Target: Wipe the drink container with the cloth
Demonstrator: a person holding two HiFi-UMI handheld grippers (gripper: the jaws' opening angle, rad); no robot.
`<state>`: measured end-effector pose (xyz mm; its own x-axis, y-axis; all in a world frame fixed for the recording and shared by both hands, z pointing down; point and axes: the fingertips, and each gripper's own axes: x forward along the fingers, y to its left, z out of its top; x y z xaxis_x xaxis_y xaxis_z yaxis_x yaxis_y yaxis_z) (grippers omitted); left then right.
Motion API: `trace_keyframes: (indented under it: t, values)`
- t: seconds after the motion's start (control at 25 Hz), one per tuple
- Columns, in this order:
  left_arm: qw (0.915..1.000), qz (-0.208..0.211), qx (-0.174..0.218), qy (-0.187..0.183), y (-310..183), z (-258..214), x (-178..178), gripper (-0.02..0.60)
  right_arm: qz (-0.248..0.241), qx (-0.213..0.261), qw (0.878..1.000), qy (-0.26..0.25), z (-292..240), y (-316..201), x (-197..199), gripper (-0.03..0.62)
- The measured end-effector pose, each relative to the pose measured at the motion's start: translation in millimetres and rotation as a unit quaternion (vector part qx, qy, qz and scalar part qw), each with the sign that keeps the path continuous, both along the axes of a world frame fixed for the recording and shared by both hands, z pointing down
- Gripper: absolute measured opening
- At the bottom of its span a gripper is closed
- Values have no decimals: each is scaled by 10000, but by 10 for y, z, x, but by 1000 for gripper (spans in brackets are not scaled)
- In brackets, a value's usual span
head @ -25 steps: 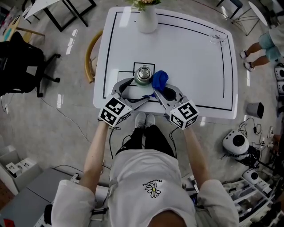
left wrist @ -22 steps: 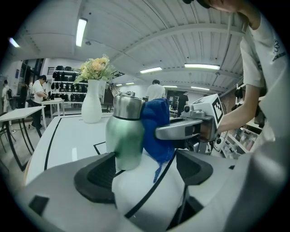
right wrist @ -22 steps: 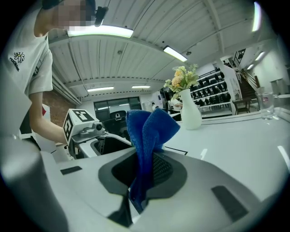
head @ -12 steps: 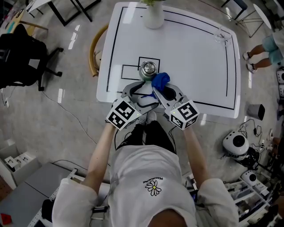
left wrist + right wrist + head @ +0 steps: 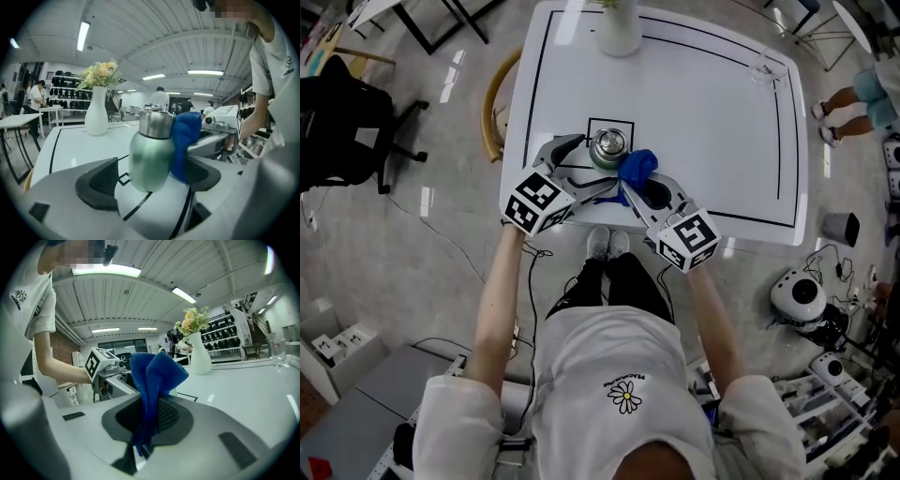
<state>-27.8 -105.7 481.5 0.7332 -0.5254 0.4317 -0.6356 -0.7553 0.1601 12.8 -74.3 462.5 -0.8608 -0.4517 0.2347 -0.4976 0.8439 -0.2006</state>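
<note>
Centrally, near the front edge of the white, black-lined desk [image 5: 703, 122], the pale green metal bottle with a steel cap [image 5: 150, 154] stands upright, its long axis vertical, inside a small printed square. The left gripper [image 5: 579, 167] brackets it with jaws apart: the bottle sits between the dark pads, and no firm clamp is evident. The right gripper [image 5: 146, 425] is closed on the bunched blue cloth [image 5: 154, 376], which lies against the bottle's right flank, between the bottle and the left gripper's right-hand pad. Judged from this, wiping turns on sweeping the cloth around or along that vertical wall from the right while the left gripper steadies it. Farther back stand a white vase of flowers [image 5: 619, 33] and a clear glass [image 5: 761, 70]; grey floor, chairs and workshop equipment surround the desk.
</note>
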Motion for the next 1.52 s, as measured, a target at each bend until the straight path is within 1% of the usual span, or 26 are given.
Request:
trace_keyframes:
  t: [0.16, 0.32, 0.52, 0.88, 1.04, 1.2, 1.32, 1.4, 1.44, 1.52]
  values:
    - [9994, 302, -61, -142, 54, 49, 120, 414, 140, 62, 9999, 49, -6, -102, 46, 43]
    - [9996, 279, -63, -89, 104, 36, 174, 414, 279, 123, 9994, 150, 9, -259, 140, 43]
    - [9992, 374, -89, -135, 265, 36, 212, 414, 519, 166, 9980, 310, 49, -397, 242, 43]
    - [9991, 335, -122, -210, 418, 47, 230, 414, 835, 204, 9949, 529, 64, -293, 196, 43]
    - [9991, 346, -141, -224, 518, 47, 263, 414, 859, 174, 9951, 457, 48, -185, 134, 43]
    - [9991, 372, -152, -116, 579, 23, 342, 414, 811, 173, 9957, 402, 5, -96, 93, 43]
    - [9982, 566, -135, -114, 651, 36, 456, 413, 750, 186, 9962, 393, 1, -46, 67, 43]
    - [9979, 614, -108, -152, 673, 44, 477, 413, 763, 185, 9962, 387, 4, -44, 66, 43]
    - [9982, 569, -84, -161, 667, 39, 441, 413, 769, 181, 9961, 386, 4, -45, 66, 43]
    - [9992, 335, -8, -199, 597, 26, 275, 414, 758, 183, 9962, 396, -1, -45, 65, 43]
